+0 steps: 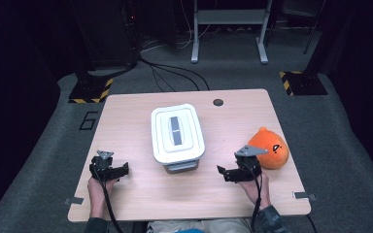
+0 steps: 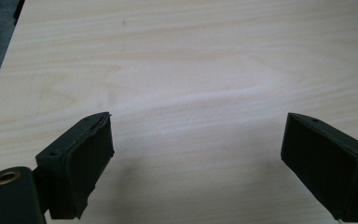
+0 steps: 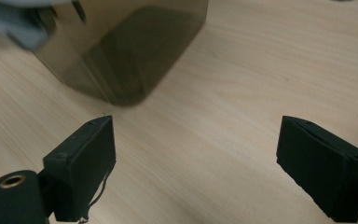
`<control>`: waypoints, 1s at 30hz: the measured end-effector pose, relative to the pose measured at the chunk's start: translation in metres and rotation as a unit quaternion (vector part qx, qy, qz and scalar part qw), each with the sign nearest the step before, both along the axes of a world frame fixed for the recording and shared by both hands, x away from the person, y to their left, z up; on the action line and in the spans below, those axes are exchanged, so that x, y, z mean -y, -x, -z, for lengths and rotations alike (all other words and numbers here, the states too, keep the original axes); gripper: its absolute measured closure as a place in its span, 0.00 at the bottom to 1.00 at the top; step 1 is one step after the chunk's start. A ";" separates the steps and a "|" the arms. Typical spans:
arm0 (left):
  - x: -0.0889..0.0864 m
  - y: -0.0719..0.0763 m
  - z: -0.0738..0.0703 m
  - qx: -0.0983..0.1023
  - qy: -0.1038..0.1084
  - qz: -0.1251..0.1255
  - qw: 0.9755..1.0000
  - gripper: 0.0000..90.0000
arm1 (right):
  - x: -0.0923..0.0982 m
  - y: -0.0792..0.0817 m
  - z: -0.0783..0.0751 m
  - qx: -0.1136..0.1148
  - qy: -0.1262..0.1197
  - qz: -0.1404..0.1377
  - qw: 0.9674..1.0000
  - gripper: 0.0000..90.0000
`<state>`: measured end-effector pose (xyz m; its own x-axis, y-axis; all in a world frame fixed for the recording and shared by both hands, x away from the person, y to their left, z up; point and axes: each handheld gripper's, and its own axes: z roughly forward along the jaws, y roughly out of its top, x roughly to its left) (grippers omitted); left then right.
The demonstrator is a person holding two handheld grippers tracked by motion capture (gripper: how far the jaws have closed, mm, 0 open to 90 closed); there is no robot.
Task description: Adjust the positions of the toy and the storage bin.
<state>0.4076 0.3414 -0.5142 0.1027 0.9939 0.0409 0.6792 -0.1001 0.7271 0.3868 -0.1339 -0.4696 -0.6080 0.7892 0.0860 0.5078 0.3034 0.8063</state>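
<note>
So the lidded box (image 1: 178, 137) sits between the two grippers, a bit farther up the table (image 1: 126, 111) than both, with its long axis running away from the person and the grey handle strip on the white lid lined up the same way. The left gripper (image 1: 124, 169) hovers low to the box's left, jaws pointing sideways toward it, spread wide with just bare wood between them in the left gripper view (image 2: 196, 163). The right gripper (image 1: 222, 173) mirrors it from the other side, jaws aimed at the box and also apart, gripping nothing; its own view (image 3: 196, 163) catches the box's smoky see-through corner (image 3: 126, 51) just ahead and to the left. An orange plush (image 1: 270, 147) sits right behind the right gripper. Both forearms come in from the near edge.
</note>
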 end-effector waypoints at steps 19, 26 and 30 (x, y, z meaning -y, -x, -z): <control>0.084 -0.030 -0.128 0.070 0.048 0.090 0.992 0.06 | 0.010 0.003 0.058 -0.024 0.063 0.028 0.997 0.11; 0.136 -0.047 -0.143 0.048 0.034 0.135 0.989 0.05 | 0.010 0.002 0.059 -0.025 0.071 0.027 0.997 0.11; 0.158 -0.058 -0.140 0.027 0.034 0.147 0.988 0.05 | 0.010 0.001 0.059 -0.024 0.071 0.026 0.997 0.11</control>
